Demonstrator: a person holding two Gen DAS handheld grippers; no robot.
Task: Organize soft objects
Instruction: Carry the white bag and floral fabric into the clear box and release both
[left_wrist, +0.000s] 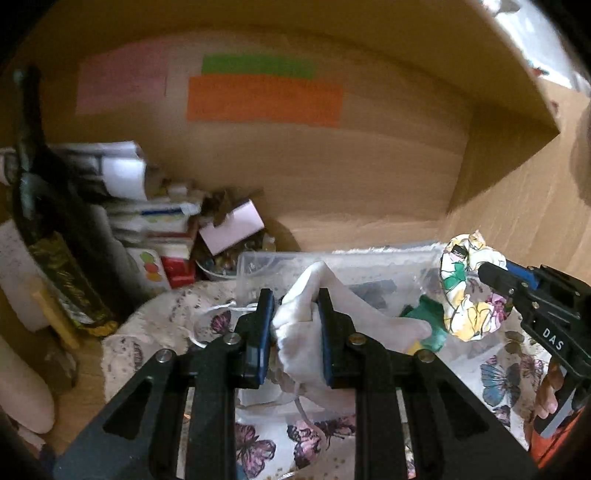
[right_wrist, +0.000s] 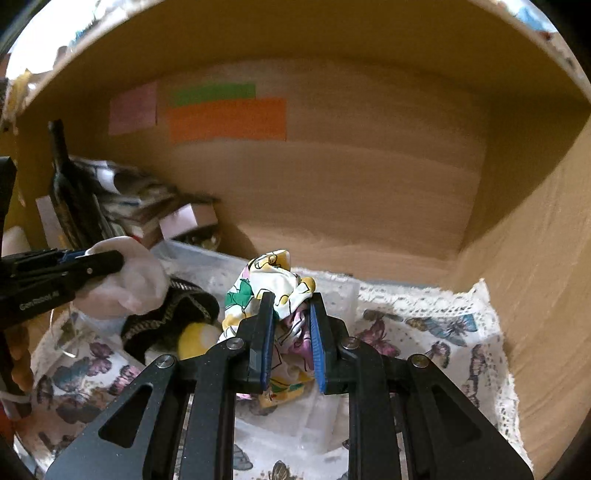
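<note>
Wooden shelf nook with sticky notes (right_wrist: 227, 118) on the back wall, butterfly cloth (right_wrist: 424, 332) spread over the shelf, and a clear plastic box (left_wrist: 354, 266) sitting on it.

I've got the floral scrunchie (right_wrist: 273, 284) pinched in my right hand-held gripper (right_wrist: 291, 332), jaws nearly closed on its bunched fabric, hanging over the box near the middle of the shelf. My left hand-held gripper (left_wrist: 295, 325) is clamped on the white sock (left_wrist: 306, 306), raised just above the box's left end, well short of the clutter and dark bottle (left_wrist: 44, 221) in the left corner.

Looks to me like the carry-and-drop step: both pieces are lifted, neither placed. Next I'd lower each into the box and open up, keeping clear of the green and yellow bits (left_wrist: 428, 328) already inside.
</note>
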